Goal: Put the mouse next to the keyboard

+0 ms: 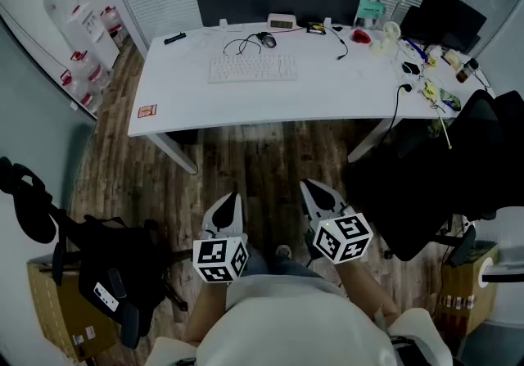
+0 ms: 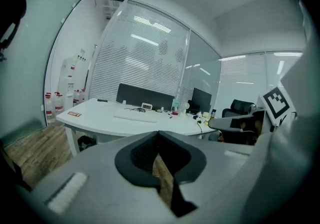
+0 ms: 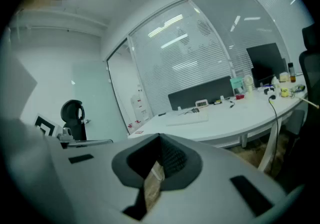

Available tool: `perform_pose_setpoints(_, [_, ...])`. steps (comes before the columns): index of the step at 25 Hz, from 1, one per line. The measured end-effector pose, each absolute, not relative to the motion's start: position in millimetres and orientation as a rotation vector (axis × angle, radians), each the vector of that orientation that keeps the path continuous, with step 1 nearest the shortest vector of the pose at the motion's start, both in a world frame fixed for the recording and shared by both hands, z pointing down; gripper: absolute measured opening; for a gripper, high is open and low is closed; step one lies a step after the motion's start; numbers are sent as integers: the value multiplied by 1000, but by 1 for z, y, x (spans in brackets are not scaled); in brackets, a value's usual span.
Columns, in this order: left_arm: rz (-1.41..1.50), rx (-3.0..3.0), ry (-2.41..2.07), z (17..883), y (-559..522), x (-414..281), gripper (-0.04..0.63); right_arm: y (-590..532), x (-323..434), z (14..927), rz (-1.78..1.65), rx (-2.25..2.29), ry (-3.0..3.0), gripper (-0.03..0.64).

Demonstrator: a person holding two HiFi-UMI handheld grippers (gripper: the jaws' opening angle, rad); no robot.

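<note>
Since nobody's at the desk [image 1: 188, 98] yet, both tools hang low over the floor [image 1: 262, 151] in front of the person, well back from it. Looks like a ready pose imo, not a grab. Left gripper [image 1: 234, 196] has its jaws together w/ nothing in them. Right gripper [image 1: 308, 186] is the same, tips closed and empty. Both aim roughly at the desk.

Mouse [image 1: 268, 41] sits just behind the keyboard [image 1: 252, 69], near its far right corner, w/ its cable [image 1: 239, 47] looped to the left. Prob parked back there bc it's wired. So "next to" likely means bringing it round to the keyboard's side, cable slack permitting.

Writing-wise: red sticker [image 1: 147, 111] at the desk's front-left corner is too small to read. Teal box [image 1: 370, 10] at the back has print, can't read that either. Only clear marks are the b/w squares on the cubes [image 1: 219, 260].
</note>
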State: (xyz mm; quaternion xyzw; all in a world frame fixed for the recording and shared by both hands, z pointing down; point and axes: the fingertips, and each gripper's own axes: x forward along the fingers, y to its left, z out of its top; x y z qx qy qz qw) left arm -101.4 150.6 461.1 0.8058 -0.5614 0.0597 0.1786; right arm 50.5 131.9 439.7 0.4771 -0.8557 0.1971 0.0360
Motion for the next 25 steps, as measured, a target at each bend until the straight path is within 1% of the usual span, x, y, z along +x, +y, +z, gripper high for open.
perform_pose_setpoints(5, [184, 2319, -1592, 450, 190, -88, 9, 168, 67, 426, 563, 1524, -2641, 0])
perform_pose_setpoints(14, [262, 2385, -1592, 449, 252, -97, 9, 233, 60, 420, 525, 1598, -2638, 0])
perform_pose_setpoints(25, [140, 2373, -1545, 444, 289, -112, 11, 283, 45, 419, 339, 1569, -2588, 2])
